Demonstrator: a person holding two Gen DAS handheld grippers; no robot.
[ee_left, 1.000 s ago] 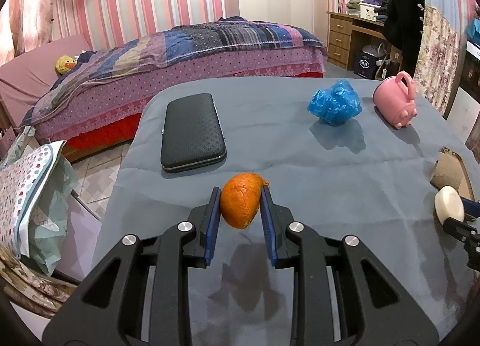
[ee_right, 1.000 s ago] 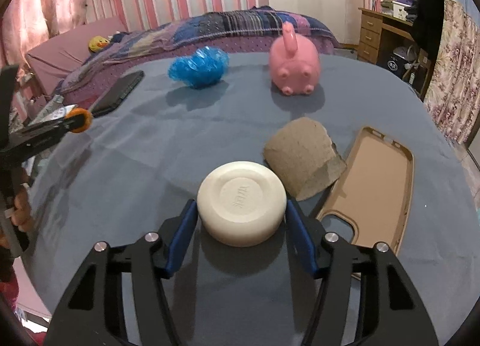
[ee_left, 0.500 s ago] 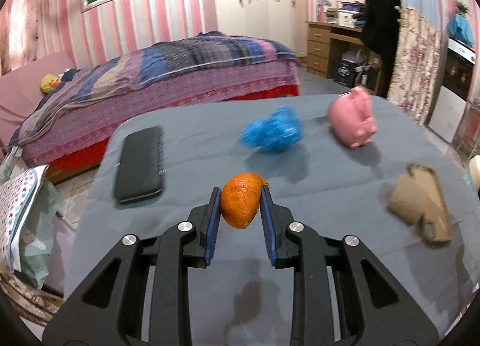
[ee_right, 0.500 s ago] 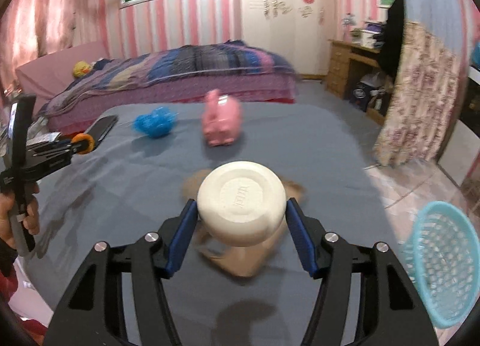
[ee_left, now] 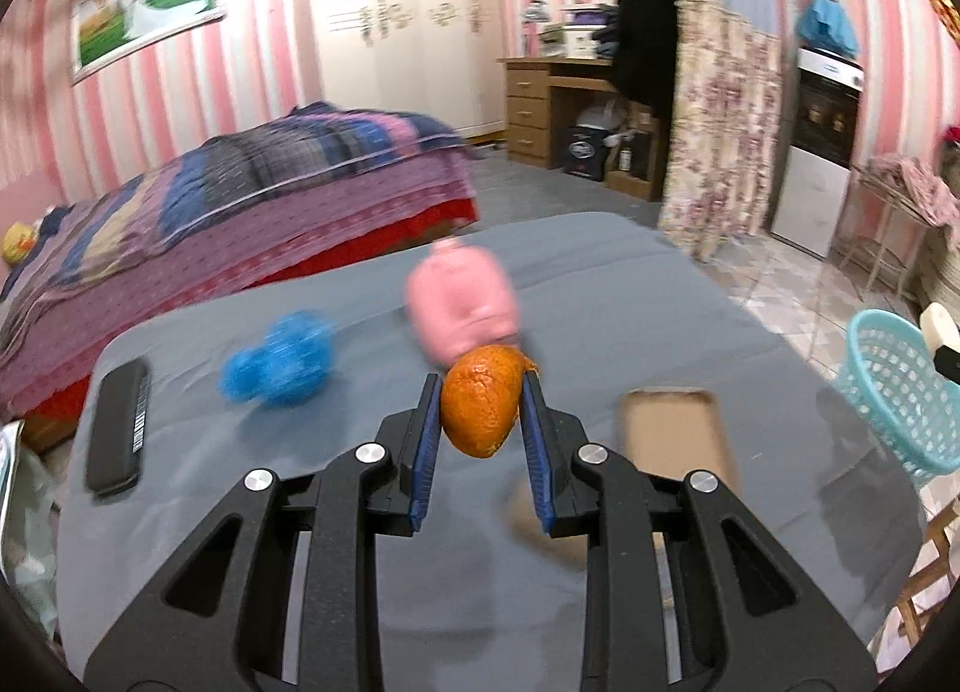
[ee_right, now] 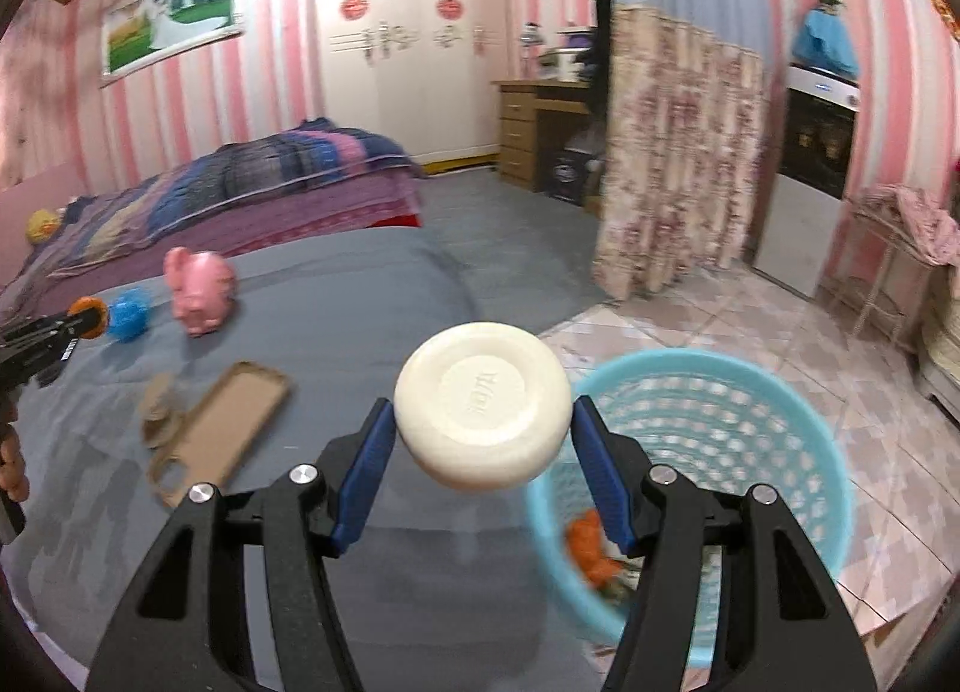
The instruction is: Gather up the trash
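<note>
Grey-clothed table [ee_left: 600, 296] in a pink-striped bedroom, bed [ee_left: 240, 194] behind. Left gripper [ee_left: 482, 401], jaws clamped on an orange peel [ee_left: 480, 401], its long axis roughly upright, above the table. Right gripper [ee_right: 482, 422], jaws clamped on a cream round lid [ee_right: 482, 422], flat face toward the camera, beside the blue basket [ee_right: 750, 386] on the floor.

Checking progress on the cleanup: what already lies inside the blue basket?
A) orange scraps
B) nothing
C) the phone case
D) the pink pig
A: in the right wrist view, orange scraps lie at the bottom of the blue basket.
</note>
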